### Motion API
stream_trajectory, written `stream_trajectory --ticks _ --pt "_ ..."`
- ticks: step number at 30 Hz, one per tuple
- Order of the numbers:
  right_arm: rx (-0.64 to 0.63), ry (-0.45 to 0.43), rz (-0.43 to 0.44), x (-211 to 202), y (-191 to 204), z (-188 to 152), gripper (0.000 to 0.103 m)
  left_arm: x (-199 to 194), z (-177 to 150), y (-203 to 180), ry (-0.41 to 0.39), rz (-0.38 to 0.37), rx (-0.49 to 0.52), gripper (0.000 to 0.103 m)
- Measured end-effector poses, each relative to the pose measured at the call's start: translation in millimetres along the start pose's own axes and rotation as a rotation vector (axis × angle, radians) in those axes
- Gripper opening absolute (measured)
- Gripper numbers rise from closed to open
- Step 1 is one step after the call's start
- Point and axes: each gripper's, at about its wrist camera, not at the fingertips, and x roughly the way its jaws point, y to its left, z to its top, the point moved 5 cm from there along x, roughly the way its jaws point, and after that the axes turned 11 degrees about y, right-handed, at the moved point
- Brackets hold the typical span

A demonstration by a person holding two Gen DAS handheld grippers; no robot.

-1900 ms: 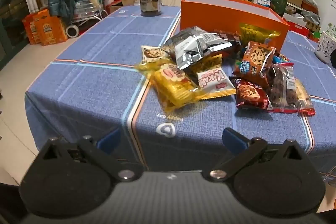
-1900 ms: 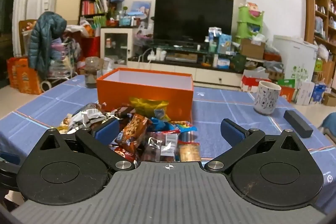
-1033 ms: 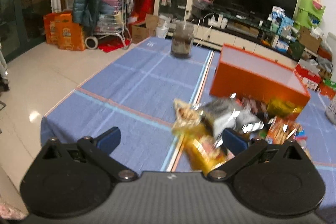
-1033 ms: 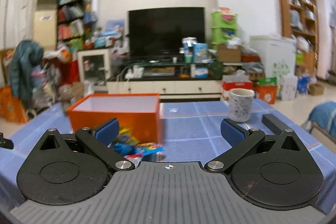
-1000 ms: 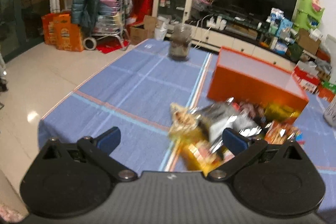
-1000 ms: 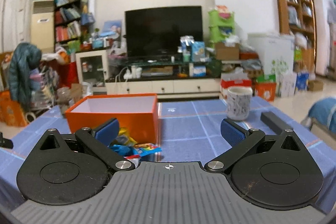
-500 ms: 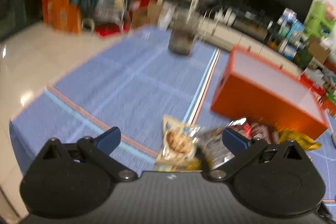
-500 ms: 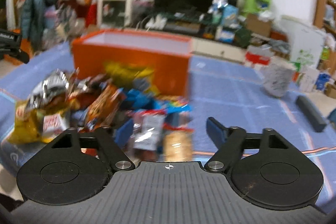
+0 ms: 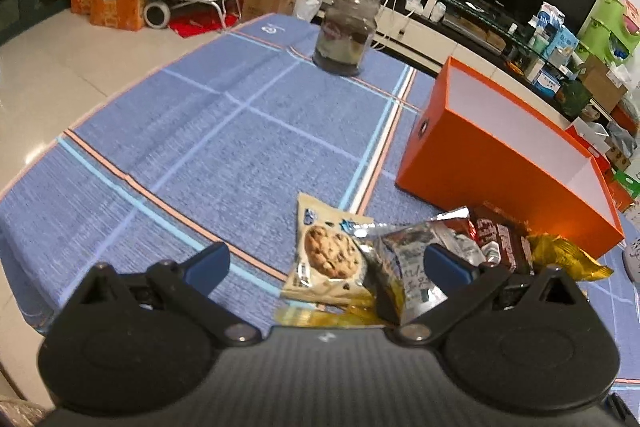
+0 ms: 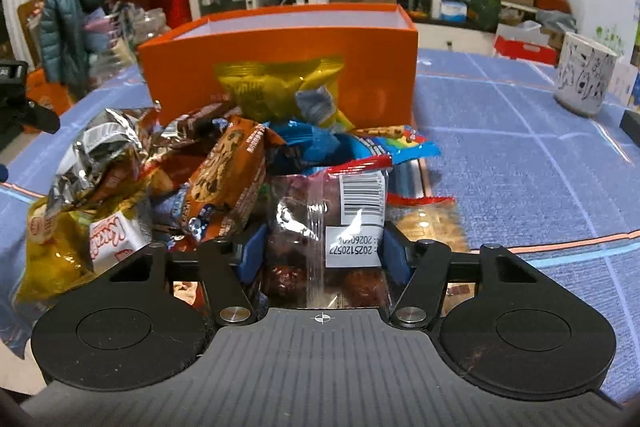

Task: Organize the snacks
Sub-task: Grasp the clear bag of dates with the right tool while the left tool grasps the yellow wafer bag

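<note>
A heap of snack packets [image 10: 224, 163] lies on the blue tablecloth in front of an open orange box [image 10: 280, 67], which also shows in the left wrist view [image 9: 500, 155]. My right gripper [image 10: 322, 257] has its jaws narrowed around a clear packet with a barcode label [image 10: 340, 227]; the blue pads touch its two sides. My left gripper [image 9: 326, 263] is open above the heap's left edge, over a white cookie packet [image 9: 326, 259] and a silver packet [image 9: 416, 267].
A glass jar [image 9: 346, 31] stands at the table's far left. A patterned white mug [image 10: 584, 79] and a dark bar [image 10: 631, 125] are at the right. The table's edge [image 9: 28, 171] drops to the floor on the left.
My right gripper dropped onto the heap and narrowed from wide open onto the clear packet. My left gripper moved forward and down over the heap's left edge, staying open.
</note>
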Motion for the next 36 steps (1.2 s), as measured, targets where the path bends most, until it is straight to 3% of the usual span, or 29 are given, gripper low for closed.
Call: stream_trajectory --ticks 7,12,18,21,23,29,36 --pt "0.037 0.020 0.010 2 -3 5 0.047 11 -11 -20 0.028 0.010 0.015 0.102" --pt "0.045 0.024 0.004 4 -3 4 0.047 10 -10 -38 -0.014 0.009 0.009 0.102" --pt "0.058 0.030 0.014 4 -5 2 0.052 -1 -4 -39 -0.046 -0.053 -0.101 0.103" --pt "0.063 0.041 0.014 6 -5 2 0.053 2 7 -43 -0.015 -0.077 -0.048 0.102" --pt "0.066 0.043 0.020 7 -6 1 0.053 -2 12 -38 -0.012 -0.084 -0.018 0.102" --pt "0.063 0.045 0.029 8 -8 1 0.055 -12 -3 -4 0.014 -0.077 -0.080 0.102" --pt "0.057 0.048 0.025 9 -7 0 0.056 -20 -63 6 -0.014 0.063 -0.025 0.102"
